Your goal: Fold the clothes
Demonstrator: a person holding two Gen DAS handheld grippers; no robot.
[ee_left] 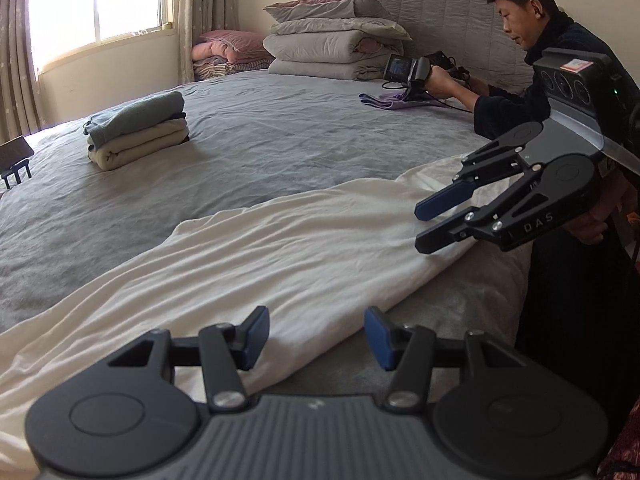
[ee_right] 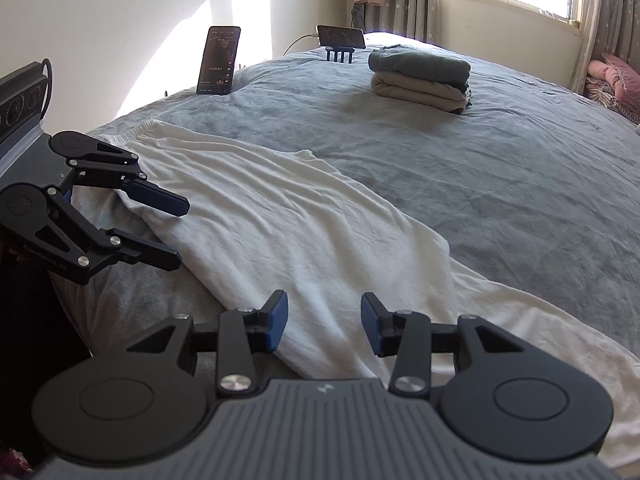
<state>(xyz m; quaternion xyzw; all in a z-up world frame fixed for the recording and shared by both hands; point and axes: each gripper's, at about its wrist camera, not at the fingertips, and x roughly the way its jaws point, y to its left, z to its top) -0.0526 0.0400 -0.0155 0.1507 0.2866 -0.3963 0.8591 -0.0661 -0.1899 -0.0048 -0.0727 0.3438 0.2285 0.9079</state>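
White garment (ee_right: 280, 216) lies lengthwise along the bed (ee_right: 480, 168) edge; both grippers' jaws stand open, empty.

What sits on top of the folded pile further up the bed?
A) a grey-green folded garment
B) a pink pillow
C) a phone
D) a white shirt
A: the folded pile has a grey-green garment on top, with cream folded pieces beneath it, on the grey bed.
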